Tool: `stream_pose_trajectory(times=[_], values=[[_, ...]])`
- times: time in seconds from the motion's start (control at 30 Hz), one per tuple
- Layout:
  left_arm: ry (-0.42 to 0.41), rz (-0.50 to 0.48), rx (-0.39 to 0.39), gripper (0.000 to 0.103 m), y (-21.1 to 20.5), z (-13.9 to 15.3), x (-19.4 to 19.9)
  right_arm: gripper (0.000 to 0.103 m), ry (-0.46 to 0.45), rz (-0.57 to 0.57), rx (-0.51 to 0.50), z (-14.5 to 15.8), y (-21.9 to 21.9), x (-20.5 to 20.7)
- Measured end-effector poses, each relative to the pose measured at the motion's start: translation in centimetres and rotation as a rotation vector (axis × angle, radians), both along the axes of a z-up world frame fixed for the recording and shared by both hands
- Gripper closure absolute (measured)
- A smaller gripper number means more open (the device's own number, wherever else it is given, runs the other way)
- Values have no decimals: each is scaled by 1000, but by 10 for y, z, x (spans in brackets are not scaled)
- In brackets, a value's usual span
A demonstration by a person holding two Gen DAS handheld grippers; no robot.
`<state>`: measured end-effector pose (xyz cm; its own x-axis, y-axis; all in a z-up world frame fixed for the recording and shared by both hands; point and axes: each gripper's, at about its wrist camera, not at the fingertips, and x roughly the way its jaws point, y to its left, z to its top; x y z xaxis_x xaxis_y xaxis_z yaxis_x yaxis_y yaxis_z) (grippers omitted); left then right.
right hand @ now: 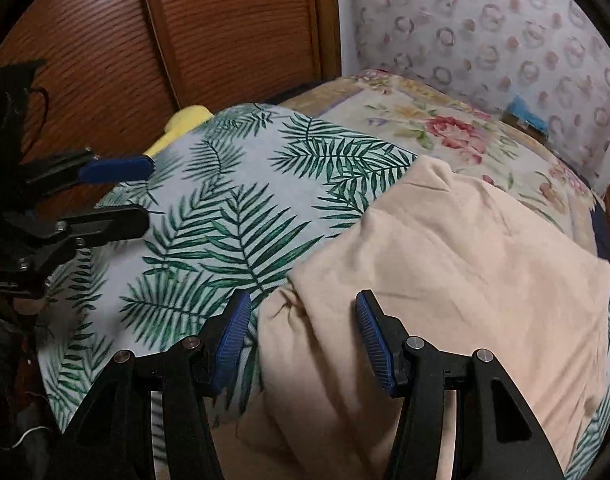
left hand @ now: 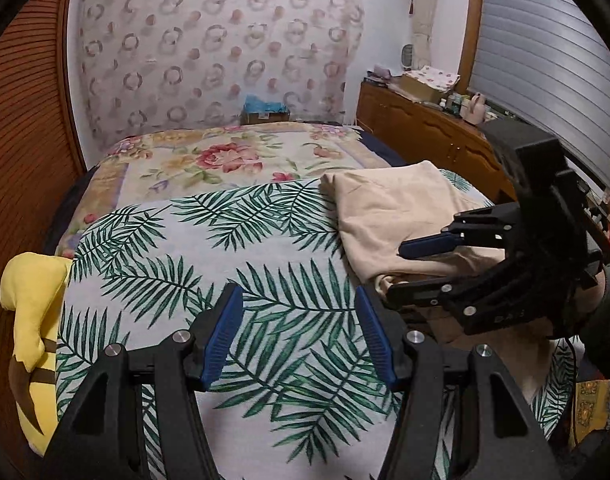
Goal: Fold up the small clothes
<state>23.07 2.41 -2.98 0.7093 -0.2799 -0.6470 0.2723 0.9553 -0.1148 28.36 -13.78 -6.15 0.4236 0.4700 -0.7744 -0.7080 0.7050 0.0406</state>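
Note:
A beige garment [left hand: 393, 220] lies partly folded on the palm-leaf sheet [left hand: 233, 240], at the right in the left wrist view and filling the lower right of the right wrist view [right hand: 445, 280]. My left gripper [left hand: 299, 332] is open and empty over the leaf sheet, left of the garment; it also shows at the left edge of the right wrist view [right hand: 145, 192]. My right gripper [right hand: 303, 340] is open, its jaws spread just above the garment's near left edge, holding nothing. It shows in the left wrist view [left hand: 397, 270] at the garment's near edge.
A yellow plush toy [left hand: 33, 328] sits at the bed's left edge by a brown slatted wardrobe [right hand: 205, 32]. A floral blanket [left hand: 233, 156] covers the far bed. A wooden dresser [left hand: 425, 128] with clutter stands at the right.

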Motion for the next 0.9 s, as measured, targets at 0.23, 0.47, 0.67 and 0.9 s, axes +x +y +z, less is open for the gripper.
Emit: stream_pose_trajectory(times=[0.23, 0.47, 0.67, 0.9], values=[[16, -20, -3, 44, -5, -10, 6, 91, -12, 15, -89, -6, 10, 9], [31, -70, 4, 44, -26, -14, 4, 92, -50, -59, 153, 43, -44, 17], [33, -106, 17, 44, -43, -12, -1, 92, -141, -261, 152, 64, -106, 52], [47, -123, 28, 44, -56, -13, -7, 76, -173, -562, -64, 27, -159, 125]])
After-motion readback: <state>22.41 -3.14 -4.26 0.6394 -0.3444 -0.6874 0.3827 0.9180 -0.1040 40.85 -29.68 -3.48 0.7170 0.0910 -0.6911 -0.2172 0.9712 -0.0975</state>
